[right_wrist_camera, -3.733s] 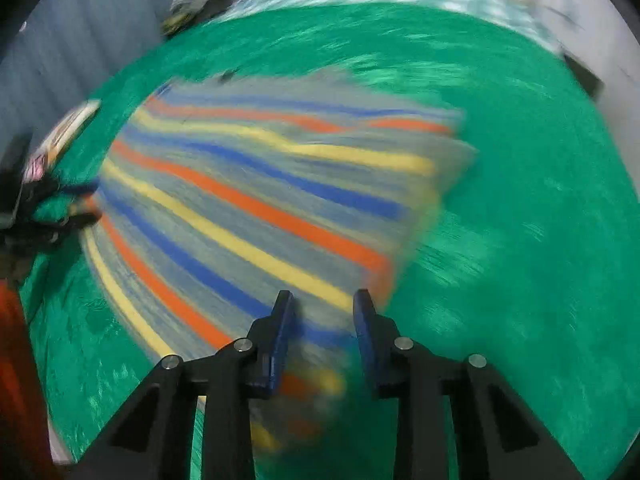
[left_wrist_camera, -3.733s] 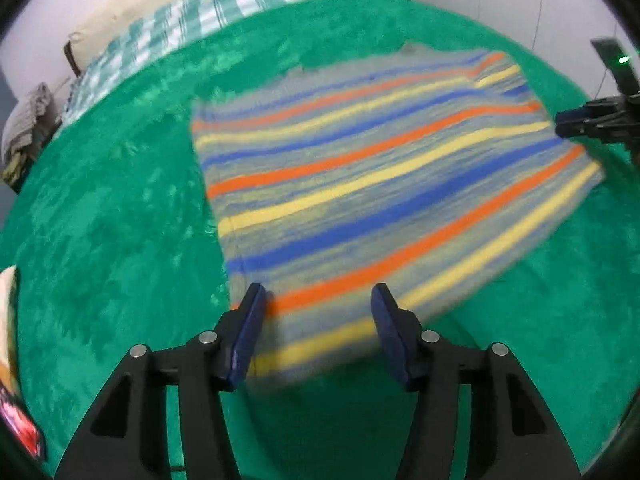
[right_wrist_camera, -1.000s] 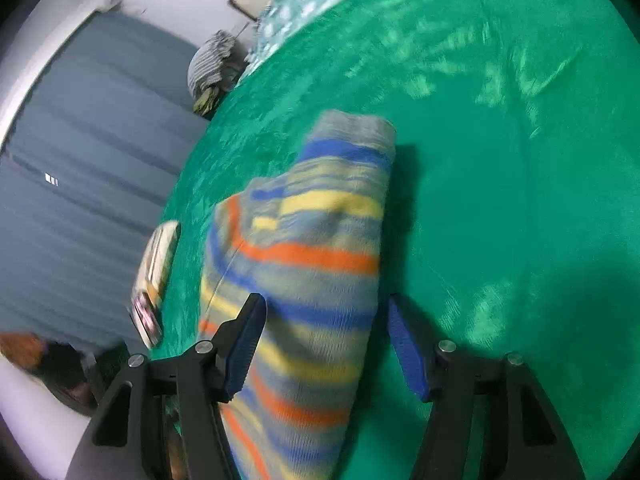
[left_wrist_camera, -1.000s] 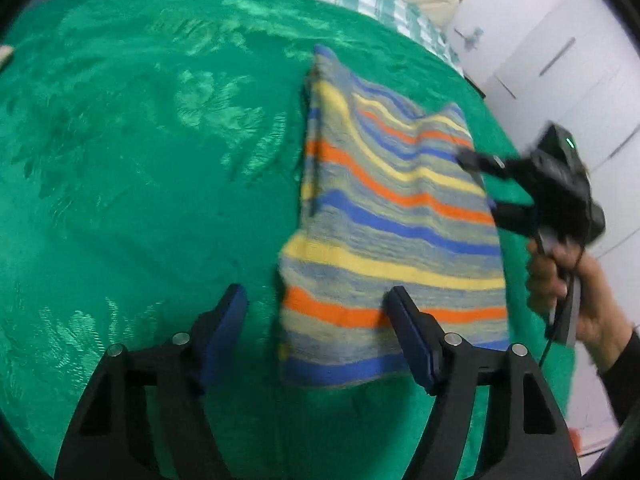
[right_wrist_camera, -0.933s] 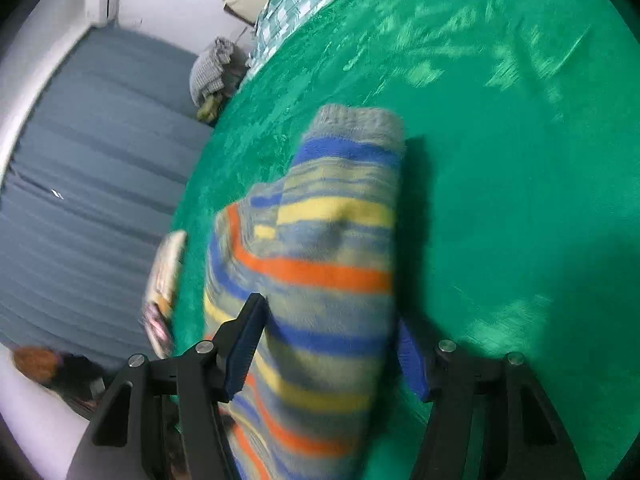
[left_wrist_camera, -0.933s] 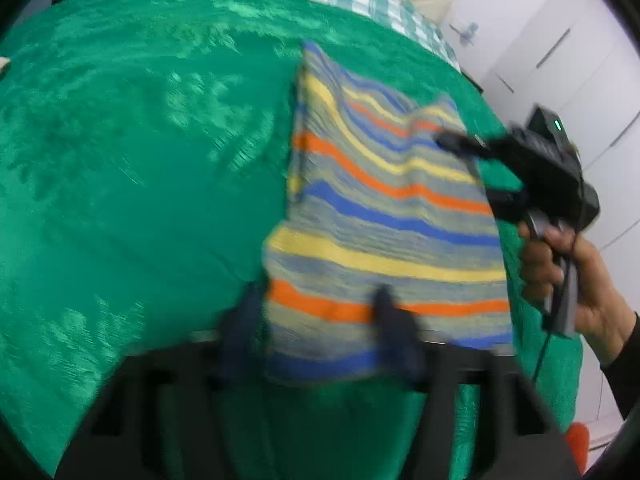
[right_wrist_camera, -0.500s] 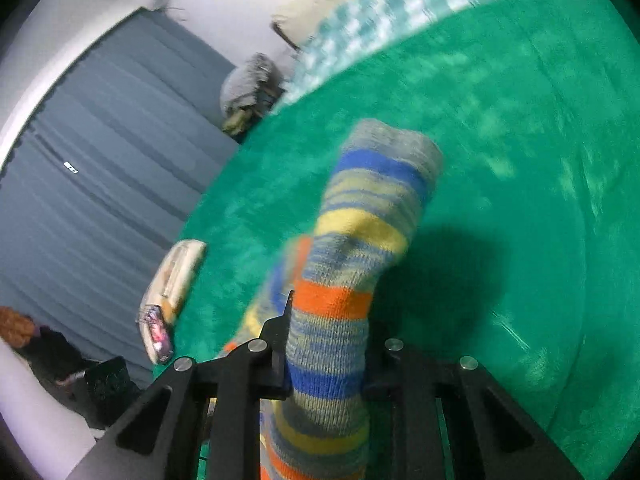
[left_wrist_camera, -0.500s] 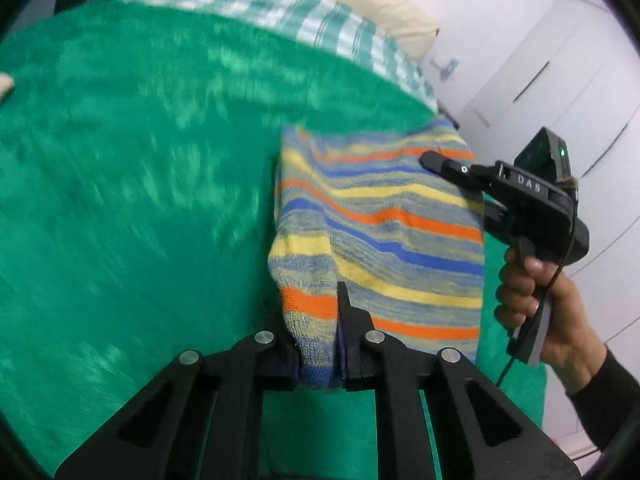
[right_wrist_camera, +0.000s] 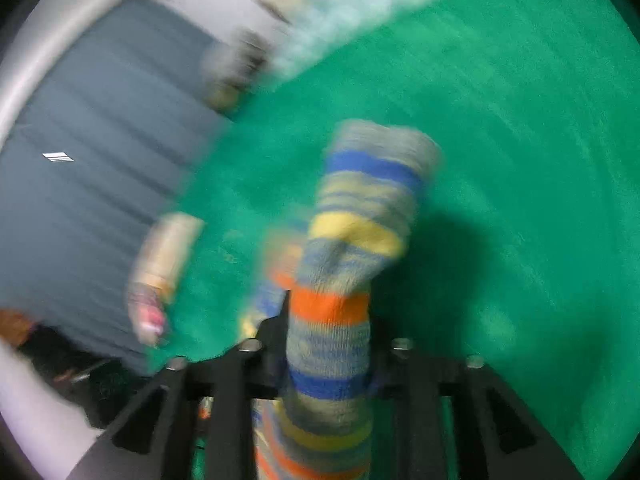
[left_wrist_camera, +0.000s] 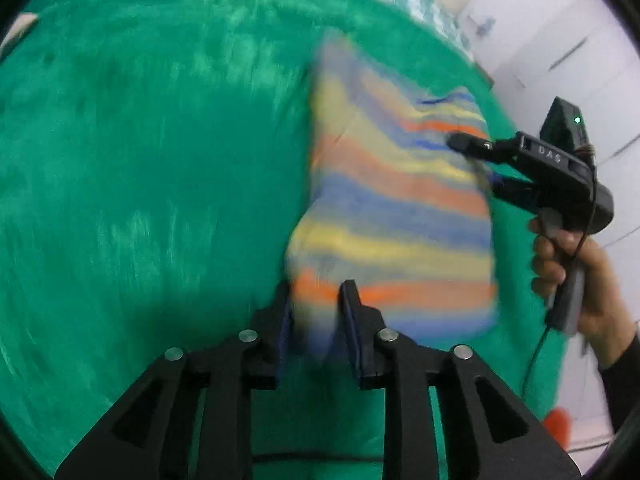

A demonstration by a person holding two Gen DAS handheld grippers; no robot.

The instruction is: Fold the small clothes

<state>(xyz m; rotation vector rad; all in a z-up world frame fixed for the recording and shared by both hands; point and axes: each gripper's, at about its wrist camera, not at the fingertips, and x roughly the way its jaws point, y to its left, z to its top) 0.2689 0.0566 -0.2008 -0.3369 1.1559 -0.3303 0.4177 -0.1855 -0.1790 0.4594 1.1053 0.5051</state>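
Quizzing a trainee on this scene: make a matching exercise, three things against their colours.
Things:
1. sweater
2. blanket
3. curtain

Colours:
A. plain green
B. grey-blue
C. striped orange, yellow, blue and grey

Pairs: 1-C, 2-A, 3-B

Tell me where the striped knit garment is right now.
The striped knit garment hangs bunched over the green bedspread, its near edge between the left claw and its far side at the right claw.
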